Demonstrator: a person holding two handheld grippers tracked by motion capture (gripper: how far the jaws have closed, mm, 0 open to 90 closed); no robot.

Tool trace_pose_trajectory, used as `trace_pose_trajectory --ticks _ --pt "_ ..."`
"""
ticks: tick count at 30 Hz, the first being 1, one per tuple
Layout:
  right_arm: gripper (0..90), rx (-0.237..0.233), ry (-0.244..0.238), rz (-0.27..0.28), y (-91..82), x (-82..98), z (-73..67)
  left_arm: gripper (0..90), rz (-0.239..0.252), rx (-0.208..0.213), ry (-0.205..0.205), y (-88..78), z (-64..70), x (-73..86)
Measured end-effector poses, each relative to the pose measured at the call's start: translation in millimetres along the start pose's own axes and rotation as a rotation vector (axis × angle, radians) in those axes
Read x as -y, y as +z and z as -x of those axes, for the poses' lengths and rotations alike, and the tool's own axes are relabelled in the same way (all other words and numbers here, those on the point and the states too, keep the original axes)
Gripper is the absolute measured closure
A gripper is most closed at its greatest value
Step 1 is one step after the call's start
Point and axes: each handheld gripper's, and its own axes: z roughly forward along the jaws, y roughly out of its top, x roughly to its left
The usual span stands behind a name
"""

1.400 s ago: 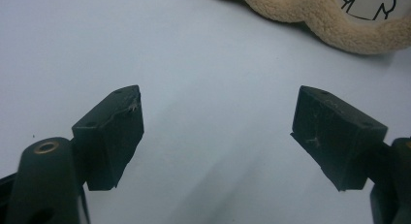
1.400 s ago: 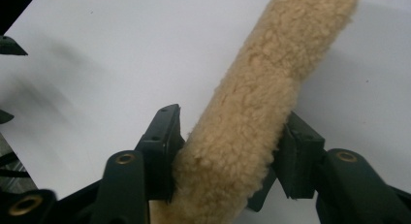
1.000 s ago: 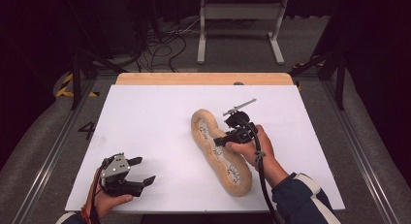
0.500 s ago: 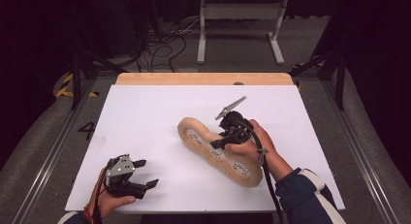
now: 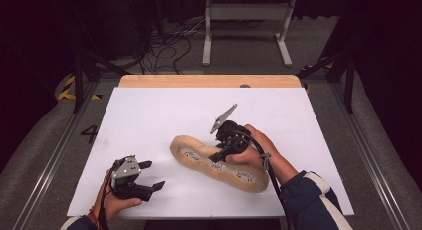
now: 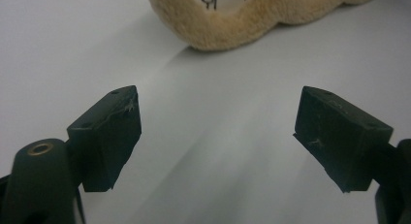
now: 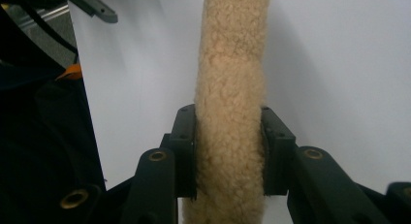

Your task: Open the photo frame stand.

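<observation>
the right gripper [image 5: 219,158] is clamping the fleecy insole [image 5: 219,163] – its far end is running out of the right gripper view. the left gripper [image 5: 149,176] is sitting agape over the white table [image 5: 149,115], holding nothing.

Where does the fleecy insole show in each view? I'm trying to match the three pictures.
High view: the fleecy insole lies lower centre on the white table, under the right claw.
Left gripper view: its rounded end sits at the top edge.
Right gripper view: it runs up the middle, clamped edge-on.
Shared landmark: the white table.
</observation>
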Motion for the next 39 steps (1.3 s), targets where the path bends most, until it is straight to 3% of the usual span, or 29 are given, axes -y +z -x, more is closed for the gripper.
trace_pose_trajectory --ticks 8,13,17,21,22,24,26,31,33,36,39 --pt "62.9 0.009 -0.017 0.012 0.0 1.9 1.7 15.9 0.017 -0.009 0.002 21.9 -9.2 -21.1" --pt "58.0 0.045 -0.008 0.045 -2.3 4.4 1.3 15.3 0.051 -0.010 -0.022 44.7 -25.1 -39.9" --pt "57.8 0.065 -0.013 0.049 -4.0 5.4 1.0 14.5 0.067 0.020 -0.041 57.4 -34.8 -46.7" --pt "58.0 0.067 -0.014 0.064 -5.8 7.4 2.4 14.9 0.060 0.048 -0.020 66.9 -39.3 -52.9" --pt "56.6 0.073 -0.011 0.067 -5.9 7.9 2.4 16.0 0.064 0.068 -0.036 70.0 -39.8 -54.1" --pt "49.4 0.094 0.003 0.089 -6.4 11.4 1.0 18.8 0.051 0.079 -0.013 73.0 -39.1 -55.0" --pt "48.2 0.112 0.002 0.106 -8.6 16.2 -1.1 23.6 0.034 0.095 0.000 75.0 -37.4 -55.0" --pt "46.4 0.142 0.008 0.190 -22.3 36.6 -5.6 40.2 0.011 0.096 0.011 78.8 -34.1 -55.2" --pt "45.9 0.148 0.026 0.211 -25.7 44.9 -6.6 41.9 0.001 0.082 0.025 78.6 -33.9 -55.6" --pt "44.3 0.196 0.016 0.220 -29.8 60.4 -11.5 46.0 0.003 0.080 0.020 77.6 -35.5 -54.5" --pt "42.0 0.236 0.048 0.271 -34.8 78.5 -14.2 47.9 0.000 0.084 0.024 76.5 -35.9 -53.9"
